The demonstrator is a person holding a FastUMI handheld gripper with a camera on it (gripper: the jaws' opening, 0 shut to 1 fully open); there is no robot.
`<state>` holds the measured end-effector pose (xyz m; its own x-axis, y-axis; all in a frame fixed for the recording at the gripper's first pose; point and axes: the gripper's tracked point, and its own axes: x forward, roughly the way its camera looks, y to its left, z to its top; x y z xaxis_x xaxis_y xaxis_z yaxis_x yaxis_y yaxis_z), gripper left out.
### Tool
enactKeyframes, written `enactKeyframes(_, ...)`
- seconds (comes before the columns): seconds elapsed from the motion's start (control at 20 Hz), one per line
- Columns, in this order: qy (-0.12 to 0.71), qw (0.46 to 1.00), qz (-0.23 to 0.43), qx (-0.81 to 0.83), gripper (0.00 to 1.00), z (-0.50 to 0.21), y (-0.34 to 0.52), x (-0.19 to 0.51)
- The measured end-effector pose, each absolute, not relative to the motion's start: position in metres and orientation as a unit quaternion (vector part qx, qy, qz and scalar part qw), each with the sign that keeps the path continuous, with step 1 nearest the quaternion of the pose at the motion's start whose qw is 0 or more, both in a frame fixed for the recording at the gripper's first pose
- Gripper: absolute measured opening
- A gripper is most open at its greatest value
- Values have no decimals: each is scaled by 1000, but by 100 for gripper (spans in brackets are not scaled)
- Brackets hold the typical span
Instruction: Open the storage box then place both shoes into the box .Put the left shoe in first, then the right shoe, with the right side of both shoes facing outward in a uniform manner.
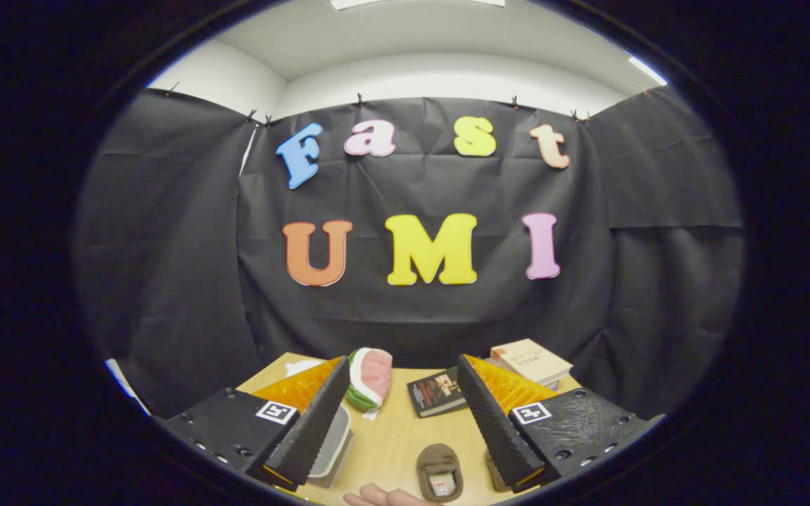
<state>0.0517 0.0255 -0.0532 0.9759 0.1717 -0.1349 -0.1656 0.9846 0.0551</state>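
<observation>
Gripper view shows the gripper [405, 414] spread wide and grasping nothing. Nearest, between the fingers, a brown shoe [439, 471] sits on the wooden table [394, 439], a hand [384, 497] just beside it. By the left finger lies a white-edged thing, unclear. Beyond the fingertips: watermelon toy [370, 377], dark book [435, 391], stacked books [531, 360].

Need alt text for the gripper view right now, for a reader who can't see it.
The gripper is open and empty above a wooden table, a brown shoe between its fingers. Beyond them lie a watermelon-slice toy, a dark book and a pale book.
</observation>
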Motion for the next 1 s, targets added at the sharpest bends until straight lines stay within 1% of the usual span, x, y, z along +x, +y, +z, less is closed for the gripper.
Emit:
enactKeyframes(0.15,139,981,132,40,95,-101,54,70)
enactKeyframes(0.3,202,964,165,53,96,-152,79,90)
enactKeyframes(0.5,292,929,209,89,96,-221,117,107)
enactKeyframes(0.75,384,882,242,130,96,-281,143,120)
enactKeyframes(1.0,433,849,258,161,97,-315,154,132)
